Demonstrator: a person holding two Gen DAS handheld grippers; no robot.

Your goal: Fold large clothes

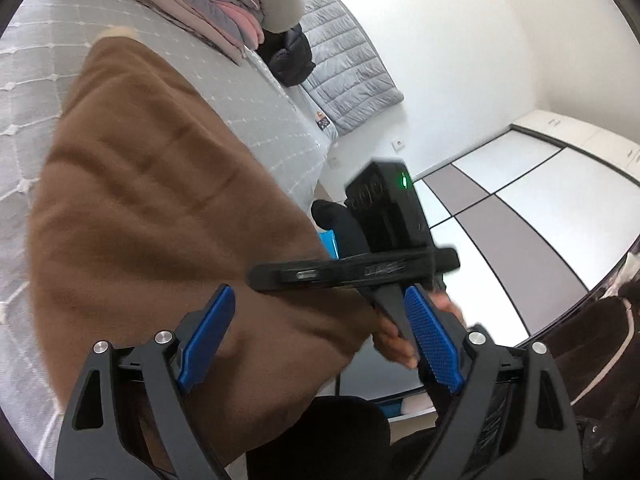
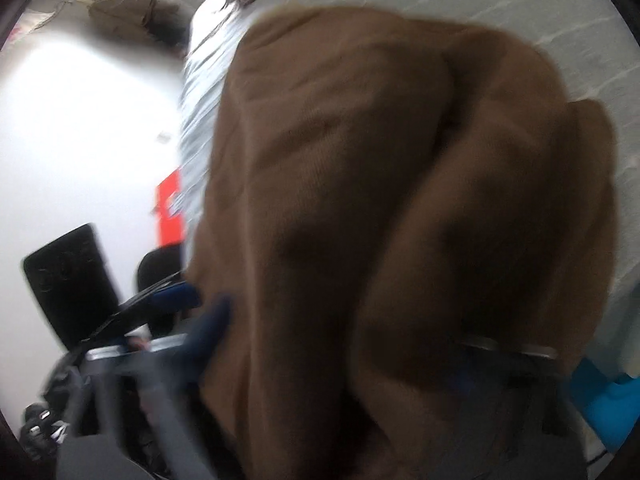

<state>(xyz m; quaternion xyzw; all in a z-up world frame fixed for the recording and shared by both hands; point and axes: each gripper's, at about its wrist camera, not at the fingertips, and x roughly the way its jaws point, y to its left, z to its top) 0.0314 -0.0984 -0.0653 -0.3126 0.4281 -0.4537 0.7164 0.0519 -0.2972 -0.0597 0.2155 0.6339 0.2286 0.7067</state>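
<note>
Nearest you, your left claw (image 1: 320, 340) stands wide, its blue pads (image 1: 432, 336) apart with the brown garment (image 1: 160, 208) bulging between them, not pinched. Your right claw (image 2: 340, 344) is blurred and half buried in that same brown cloth; I cannot tell whether it grips. Seen from the left, your right hand (image 1: 404, 340) tilts its device across the view. The garment lies on the grey quilted bed (image 1: 40, 92). Beyond sits a stack of folded clothes (image 1: 208, 8). No writing is legible.

We see a brown, fuzzy coat (image 1: 160, 200) bunched in thick folds on the grey quilted bed (image 1: 36, 100). Its lower edge spills over the bed's side toward 5 o'clock.
</note>
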